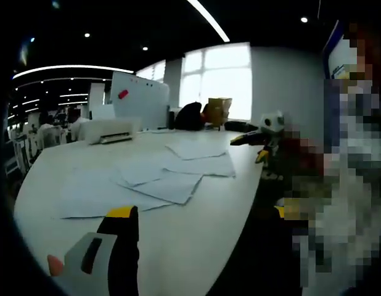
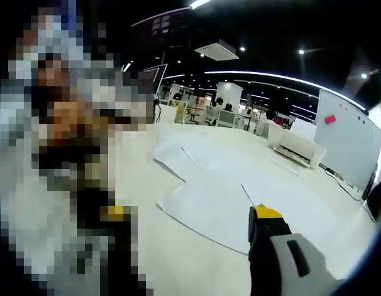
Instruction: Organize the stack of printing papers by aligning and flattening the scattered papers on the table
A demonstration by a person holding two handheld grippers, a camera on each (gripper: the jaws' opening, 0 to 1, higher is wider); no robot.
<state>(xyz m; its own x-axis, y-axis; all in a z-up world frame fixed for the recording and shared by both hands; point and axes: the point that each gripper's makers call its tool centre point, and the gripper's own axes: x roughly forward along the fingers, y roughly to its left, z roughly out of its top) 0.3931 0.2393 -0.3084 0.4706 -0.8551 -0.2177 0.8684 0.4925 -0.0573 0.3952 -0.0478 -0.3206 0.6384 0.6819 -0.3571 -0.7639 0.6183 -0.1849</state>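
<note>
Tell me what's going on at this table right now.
A person holds two grippers above a white table strewn with loose printing papers. The sheets lie scattered and overlapping, not yet stacked. The left gripper and right gripper hover near the table edge, touching no paper. A printer sits at the far end.

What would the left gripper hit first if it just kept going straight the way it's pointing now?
Most likely the scattered papers on the white table. The left gripper points across the tabletop toward them, and the nearest sheet lies just past its yellow tip. Whether it would touch or pass over them is unclear.
</note>
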